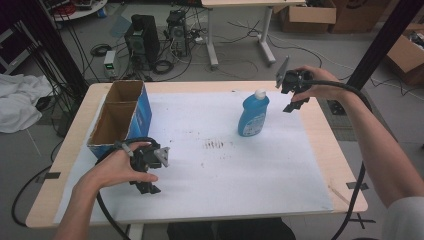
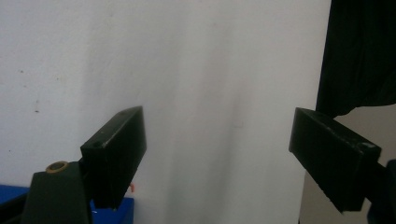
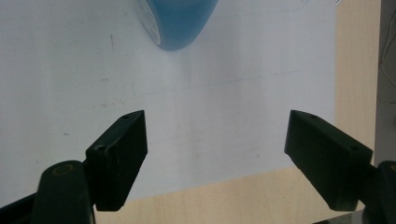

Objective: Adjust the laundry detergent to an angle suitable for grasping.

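A blue bottle (image 1: 254, 115) with a white cap stands upright on the white sheet (image 1: 215, 165) covering the counter (image 1: 325, 145). The right claw (image 1: 295, 97) hangs released above the sheet, near the bottle. The left claw (image 1: 146, 176), also released, hovers near an open blue cardboard box (image 1: 121, 117), which seems empty, though its inside is shadowed.

Both grippers are matte black: blocky flat-faced fingers (image 3: 116, 156), a brass-coloured screw behind the left gripper's (image 1: 146, 188) fingers, thick black cables trailing back (grey three-cornered plates on top). White sleeve (image 1: 405, 220) on one arm.
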A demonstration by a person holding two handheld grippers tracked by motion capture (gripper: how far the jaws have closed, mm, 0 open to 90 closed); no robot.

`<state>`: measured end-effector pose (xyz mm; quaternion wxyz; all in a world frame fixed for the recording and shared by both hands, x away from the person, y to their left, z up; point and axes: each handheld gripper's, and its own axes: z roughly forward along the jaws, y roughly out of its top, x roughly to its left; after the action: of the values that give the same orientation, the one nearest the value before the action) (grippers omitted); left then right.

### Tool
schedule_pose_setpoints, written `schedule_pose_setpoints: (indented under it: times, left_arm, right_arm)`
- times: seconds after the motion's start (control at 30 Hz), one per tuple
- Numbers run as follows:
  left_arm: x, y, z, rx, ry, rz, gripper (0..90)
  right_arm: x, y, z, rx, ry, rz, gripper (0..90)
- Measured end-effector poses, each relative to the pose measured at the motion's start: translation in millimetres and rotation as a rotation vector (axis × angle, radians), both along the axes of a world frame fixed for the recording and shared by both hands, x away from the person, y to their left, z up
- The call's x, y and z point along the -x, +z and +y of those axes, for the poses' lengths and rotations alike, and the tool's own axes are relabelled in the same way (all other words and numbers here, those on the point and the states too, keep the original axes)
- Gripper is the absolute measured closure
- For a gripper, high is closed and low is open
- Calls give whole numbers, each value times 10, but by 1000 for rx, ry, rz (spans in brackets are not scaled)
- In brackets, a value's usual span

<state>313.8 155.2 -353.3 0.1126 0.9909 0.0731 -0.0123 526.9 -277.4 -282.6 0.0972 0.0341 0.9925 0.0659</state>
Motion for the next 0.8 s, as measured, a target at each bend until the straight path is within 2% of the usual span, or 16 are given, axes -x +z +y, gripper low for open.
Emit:
schedule_pose_setpoints:
  times: [0.2,0.27,0.47,0.8]
  left_arm:
    - [-25,-16,-12,-9,36,-8,182]
    - [-30,-24,-21,-10,41,2,182]
    - [-56,-46,-65,-15,73,16,182]
    - [-153,38,-194,48,111,-6,181]
  right_arm:
    - [16,5,-22,3,-7,-3,207]
    - [18,15,-27,-7,-9,-2,205]
    - [30,2,-25,3,-6,1,200]
    - [36,-40,-28,-2,-6,16,186]
